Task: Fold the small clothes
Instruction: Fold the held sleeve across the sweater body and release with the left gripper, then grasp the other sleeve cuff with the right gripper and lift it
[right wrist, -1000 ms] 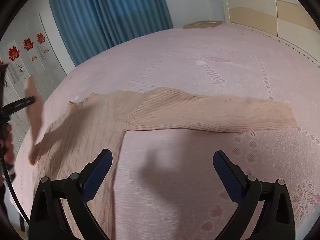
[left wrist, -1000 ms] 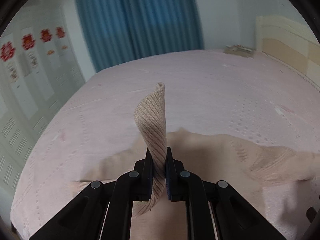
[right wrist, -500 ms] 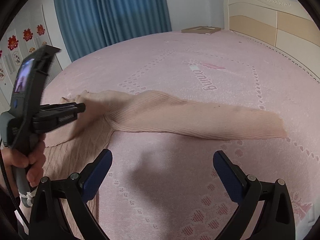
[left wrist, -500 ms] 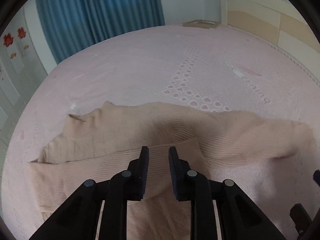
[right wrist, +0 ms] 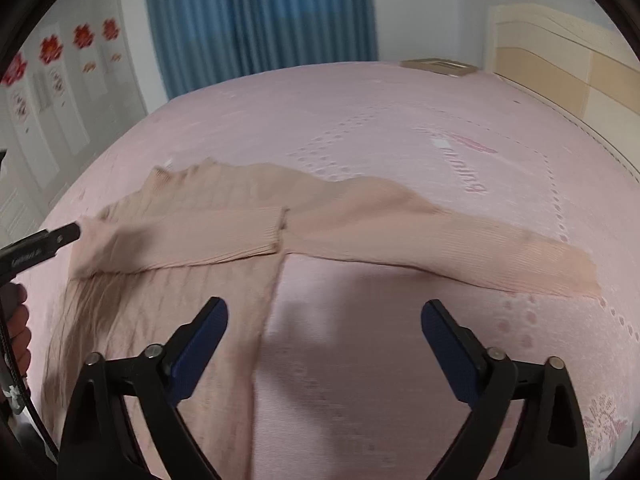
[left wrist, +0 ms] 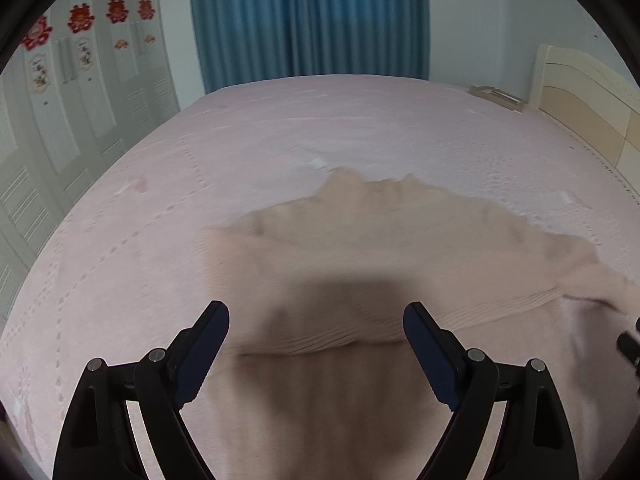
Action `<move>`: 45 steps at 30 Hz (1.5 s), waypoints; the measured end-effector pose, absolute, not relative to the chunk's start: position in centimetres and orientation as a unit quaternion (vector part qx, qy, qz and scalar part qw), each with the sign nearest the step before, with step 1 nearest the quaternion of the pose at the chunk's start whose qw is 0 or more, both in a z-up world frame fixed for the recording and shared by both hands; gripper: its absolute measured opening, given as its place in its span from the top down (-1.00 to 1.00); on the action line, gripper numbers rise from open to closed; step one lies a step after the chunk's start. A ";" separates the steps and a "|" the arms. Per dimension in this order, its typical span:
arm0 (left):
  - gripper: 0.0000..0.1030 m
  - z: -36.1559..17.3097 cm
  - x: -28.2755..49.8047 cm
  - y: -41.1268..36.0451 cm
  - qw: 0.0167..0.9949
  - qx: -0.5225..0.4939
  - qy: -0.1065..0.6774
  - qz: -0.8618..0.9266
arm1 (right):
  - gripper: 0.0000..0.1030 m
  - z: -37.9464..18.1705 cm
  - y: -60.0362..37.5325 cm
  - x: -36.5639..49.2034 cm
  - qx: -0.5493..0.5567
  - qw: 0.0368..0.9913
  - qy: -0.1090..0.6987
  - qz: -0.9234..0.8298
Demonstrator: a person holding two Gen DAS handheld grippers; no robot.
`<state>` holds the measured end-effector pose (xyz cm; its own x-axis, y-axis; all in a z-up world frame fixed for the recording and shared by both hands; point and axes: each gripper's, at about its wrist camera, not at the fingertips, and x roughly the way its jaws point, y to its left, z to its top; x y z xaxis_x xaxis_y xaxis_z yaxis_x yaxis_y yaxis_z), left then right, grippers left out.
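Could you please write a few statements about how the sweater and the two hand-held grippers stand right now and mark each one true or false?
1. One sleeve lies folded across the body of the sweater. True.
2. The other sleeve is folded in as well. False: it stretches out flat over the pink bedspread.
3. The left hand-held gripper clamps a sleeve. False: its jaws are opening and press on nothing.
4. The right hand-held gripper holds nothing. True.
5. The curtain is red. False: it is blue.

Black grippers (right wrist: 324, 322), blue pads (right wrist: 198, 346), silver screws; hand (right wrist: 16, 332) w/ cable, prob. black.
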<state>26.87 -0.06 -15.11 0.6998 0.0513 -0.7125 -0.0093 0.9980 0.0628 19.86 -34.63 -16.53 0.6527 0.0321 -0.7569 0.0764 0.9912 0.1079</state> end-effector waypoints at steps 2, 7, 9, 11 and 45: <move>-0.72 -16.2 26.4 2.6 0.918 0.020 0.394 0.033 | -0.59 -16.8 -33.4 20.3 0.061 0.905 0.421 -0.001; -0.59 -19.3 27.1 7.2 0.905 -0.010 0.422 0.058 | -0.10 -17.3 -30.7 21.6 0.064 0.899 0.432 0.024; -0.57 -20.0 27.7 8.9 0.902 -0.033 0.425 0.063 | -0.08 -17.1 -29.8 21.9 0.057 0.905 0.422 0.024; -0.44 -20.4 28.4 10.1 0.902 -0.051 0.424 0.066 | -0.06 -17.1 -29.3 22.1 0.054 0.907 0.416 0.023; -0.30 -20.8 31.1 7.4 0.900 -0.008 0.434 0.045 | 0.88 -21.0 -32.1 29.3 0.087 0.876 0.473 0.025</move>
